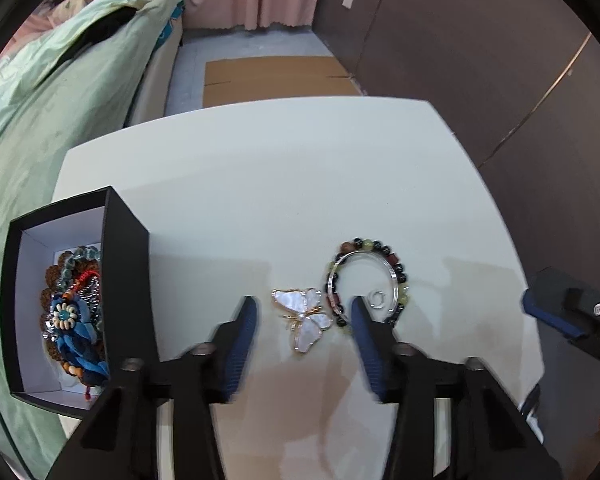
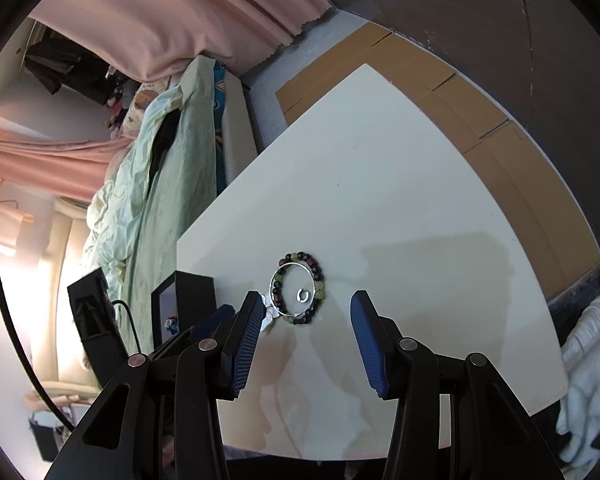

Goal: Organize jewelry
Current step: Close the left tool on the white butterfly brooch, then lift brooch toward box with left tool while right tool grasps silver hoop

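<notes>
A white shell butterfly brooch (image 1: 306, 317) lies on the white table (image 1: 280, 184), between the fingers of my open, empty left gripper (image 1: 304, 308). To its right lie a beaded bracelet (image 1: 396, 268), a silver bangle (image 1: 392, 270) on it, and a small silver ring (image 1: 377, 298) inside them. A black box (image 1: 128, 264) at the left holds several pieces of jewelry (image 1: 74, 312). My right gripper (image 2: 304, 308) is open and empty, hovering just short of the bracelet (image 2: 318, 272) and the ring (image 2: 302, 295). The box (image 2: 194, 292) shows at its left, and the brooch (image 2: 269, 316) is partly hidden by the left finger.
A bed with a green quilt (image 1: 48, 120) runs along the table's left side. Flat cardboard (image 1: 276, 80) lies on the floor beyond the table. A dark wall (image 1: 480, 60) stands at the right. The right gripper's body (image 1: 572, 312) shows at the right edge of the left wrist view.
</notes>
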A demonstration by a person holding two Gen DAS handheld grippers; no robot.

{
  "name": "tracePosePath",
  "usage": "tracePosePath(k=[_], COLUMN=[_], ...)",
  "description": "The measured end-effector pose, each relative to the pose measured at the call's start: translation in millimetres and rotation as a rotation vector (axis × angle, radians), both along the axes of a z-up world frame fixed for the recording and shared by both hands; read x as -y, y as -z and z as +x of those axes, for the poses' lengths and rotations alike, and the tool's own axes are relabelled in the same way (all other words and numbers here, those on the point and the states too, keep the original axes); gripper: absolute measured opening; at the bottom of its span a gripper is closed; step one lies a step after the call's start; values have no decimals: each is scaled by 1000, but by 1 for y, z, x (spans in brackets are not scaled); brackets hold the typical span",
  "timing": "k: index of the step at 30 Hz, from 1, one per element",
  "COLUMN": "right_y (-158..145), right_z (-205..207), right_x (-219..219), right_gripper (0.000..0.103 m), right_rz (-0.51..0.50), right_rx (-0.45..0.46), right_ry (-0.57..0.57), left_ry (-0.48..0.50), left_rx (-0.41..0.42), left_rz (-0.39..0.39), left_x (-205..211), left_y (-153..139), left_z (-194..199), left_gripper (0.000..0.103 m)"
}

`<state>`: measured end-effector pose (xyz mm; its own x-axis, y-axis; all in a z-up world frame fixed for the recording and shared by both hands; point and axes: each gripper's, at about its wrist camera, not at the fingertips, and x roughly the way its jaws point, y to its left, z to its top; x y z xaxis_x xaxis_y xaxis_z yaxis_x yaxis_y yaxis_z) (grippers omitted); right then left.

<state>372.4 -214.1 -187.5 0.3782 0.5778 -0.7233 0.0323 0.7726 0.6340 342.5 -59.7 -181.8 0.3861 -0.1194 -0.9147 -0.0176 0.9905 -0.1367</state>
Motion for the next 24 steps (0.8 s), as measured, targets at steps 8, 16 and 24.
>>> tracePosePath(k=[8, 16, 24], right_y=[0, 5, 14], right_z=[1, 9, 16], right_x=[-1, -19, -42], right_gripper=[48, 48, 48], right_rz=[0, -38, -91], right_rx=[2, -11, -22], right_ry=[-5, -43, -99], left_ry=[-9, -15, -30], left_rx=[-40, -34, 23], left_rz=[0, -48, -80], left_x=[-5, -10, -27], left_y=[15, 14, -11], left_z=[6, 6, -2], left_gripper=[33, 13, 13])
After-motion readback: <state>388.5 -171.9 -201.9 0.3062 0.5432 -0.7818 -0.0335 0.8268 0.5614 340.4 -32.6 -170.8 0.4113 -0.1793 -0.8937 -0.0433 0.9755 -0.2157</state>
